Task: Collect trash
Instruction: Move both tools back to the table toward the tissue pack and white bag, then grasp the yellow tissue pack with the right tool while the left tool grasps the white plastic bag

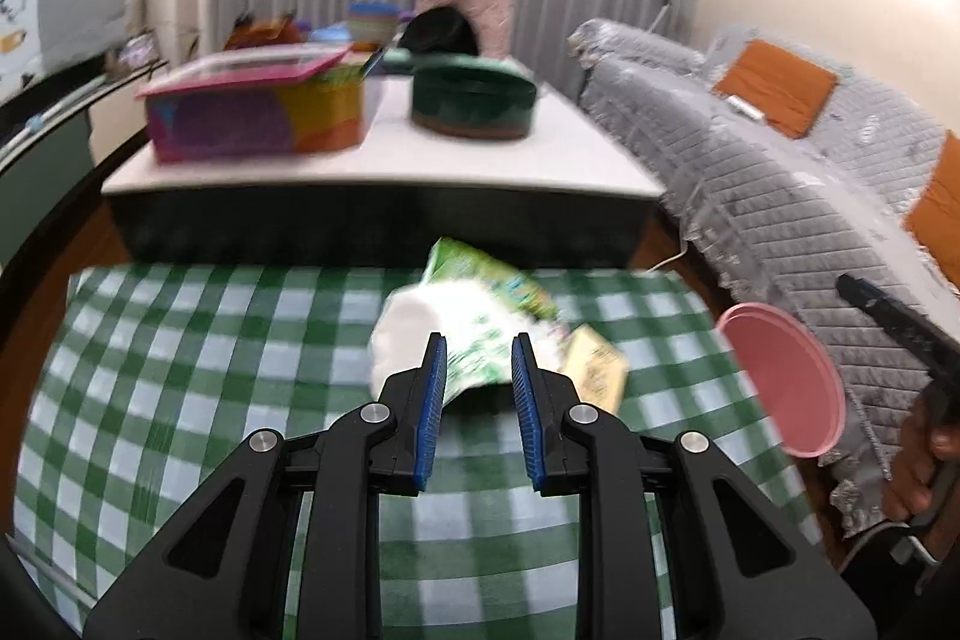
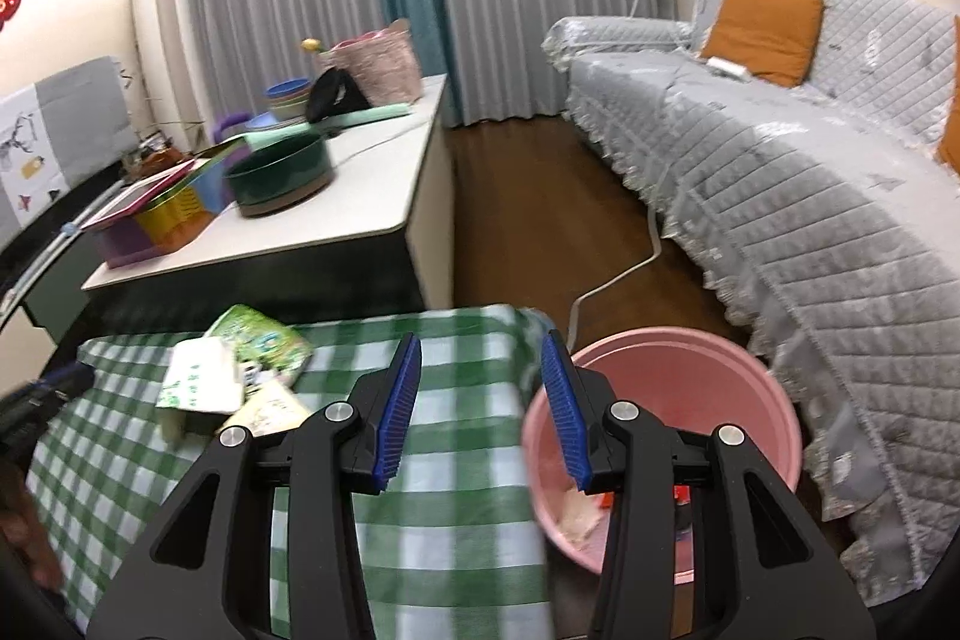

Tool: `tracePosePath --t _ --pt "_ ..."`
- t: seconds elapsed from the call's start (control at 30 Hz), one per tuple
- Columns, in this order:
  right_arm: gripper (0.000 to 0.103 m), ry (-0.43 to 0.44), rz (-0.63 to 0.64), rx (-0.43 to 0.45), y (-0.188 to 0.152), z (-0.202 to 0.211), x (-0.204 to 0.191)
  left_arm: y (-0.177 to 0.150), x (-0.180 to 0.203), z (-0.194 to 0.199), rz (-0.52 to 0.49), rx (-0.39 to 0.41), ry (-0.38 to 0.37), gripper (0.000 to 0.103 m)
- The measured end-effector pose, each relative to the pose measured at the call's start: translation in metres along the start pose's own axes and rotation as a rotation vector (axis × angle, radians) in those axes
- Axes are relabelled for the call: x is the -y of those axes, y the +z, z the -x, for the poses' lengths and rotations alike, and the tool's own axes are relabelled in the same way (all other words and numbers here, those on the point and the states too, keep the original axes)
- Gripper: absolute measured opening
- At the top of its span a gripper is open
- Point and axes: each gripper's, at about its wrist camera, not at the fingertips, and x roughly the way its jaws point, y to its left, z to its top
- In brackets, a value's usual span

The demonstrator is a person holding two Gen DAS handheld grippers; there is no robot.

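Observation:
A pile of trash lies on the green checked tablecloth (image 1: 180, 340): a green-and-white wrapper (image 1: 480, 298), a white tissue pack (image 1: 402, 322) and a yellowish packet (image 1: 594, 370). My left gripper (image 1: 478, 343) is open, its blue pads on either side of the wrapper's near end. The pile also shows in the right wrist view (image 2: 240, 370). My right gripper (image 2: 480, 346) is open and empty, above the table's right edge beside a pink bin (image 2: 690, 400) with some trash in it. The bin shows in the left wrist view (image 1: 786, 376).
A white-topped counter (image 2: 372, 196) behind the table holds a colourful box (image 1: 252, 112), a dark green round tin (image 1: 474, 100) and bags. A grey quilted sofa (image 2: 780, 172) with orange cushions runs along the right. A white cable (image 2: 624, 274) lies on the wooden floor.

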Motion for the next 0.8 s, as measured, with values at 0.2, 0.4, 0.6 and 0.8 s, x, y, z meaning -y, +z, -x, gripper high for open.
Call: tracePosePath --t 0.2,0.4,0.6,0.8 --pt "0.049 0.095 -0.033 -0.065 -0.014 -0.023 -0.018 -0.015 -0.016 -0.03 0.015 -0.072 0.039 0.025" --pt "0.057 0.154 -0.067 -0.134 -0.024 -0.049 -0.028 -0.021 -0.015 -0.051 -0.012 -0.123 0.053 0.038" --pt "0.063 0.206 -0.04 -0.183 -0.033 -0.067 -0.05 -0.023 -0.013 -0.062 -0.024 -0.131 0.061 0.038" --pt "0.075 0.262 -0.016 -0.239 -0.044 -0.085 -0.076 -0.019 -0.016 -0.064 -0.004 -0.123 0.055 0.037"
